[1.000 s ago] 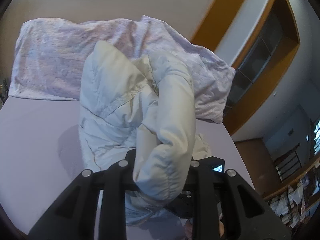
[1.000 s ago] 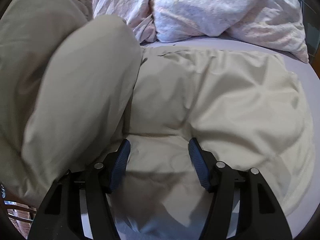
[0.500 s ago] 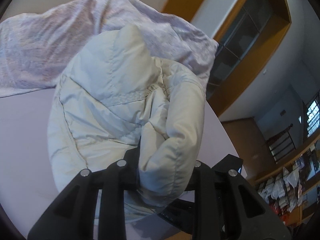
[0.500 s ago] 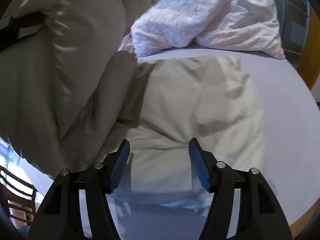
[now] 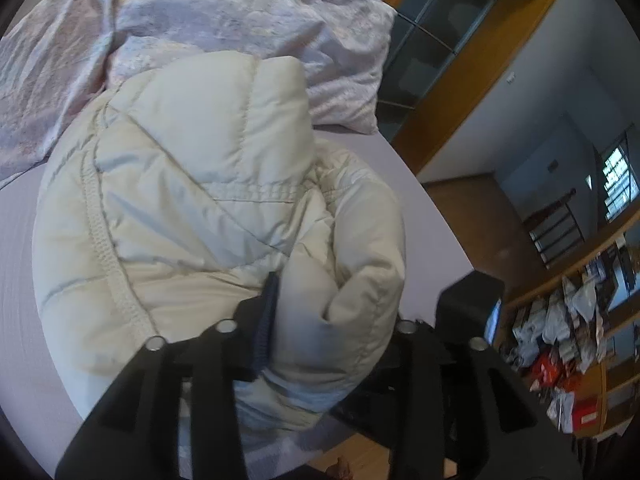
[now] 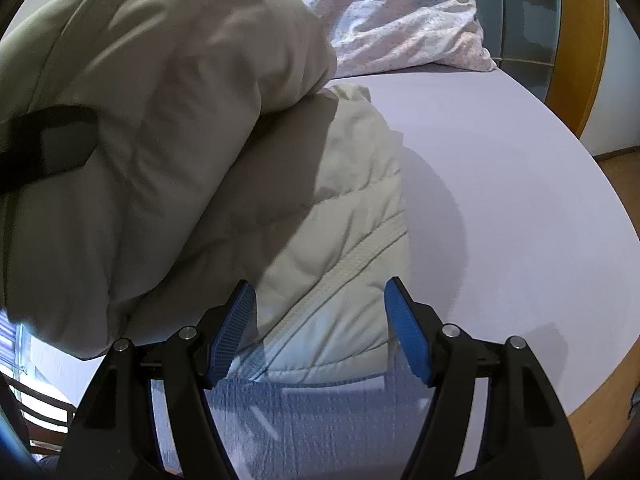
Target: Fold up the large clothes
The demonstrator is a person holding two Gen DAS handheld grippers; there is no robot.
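Note:
A cream puffer jacket (image 5: pixel 192 200) lies bunched on the lilac bed sheet (image 5: pixel 24 280). One padded fold of it fills my left gripper (image 5: pixel 336 312), whose jaws are opening. The left pad (image 5: pixel 268 312) shows against the fabric, and the fabric hides the right one. In the right wrist view the folded-over part of the jacket (image 6: pixel 160 120) hangs above a flat layer. My right gripper (image 6: pixel 320 320) stands open over that layer's seamed edge, its blue pads (image 6: pixel 236 336) apart from the fabric. A black gripper part (image 6: pixel 44 148) pokes in at the left edge.
Crumpled pinkish pillows (image 5: pixel 200 12) lie at the head of the bed. Bare sheet (image 6: pixel 500 160) stretches to the right, ending at the bed's edge over wooden floor (image 6: pixel 600 380). A wood-framed wardrobe (image 5: pixel 460 60) and cluttered shelves (image 5: pixel 560 340) stand beyond.
The left gripper has carried the jacket fold across and down over the rest of the jacket, and its jaws have widened. The right gripper has slid right to the jacket's edge.

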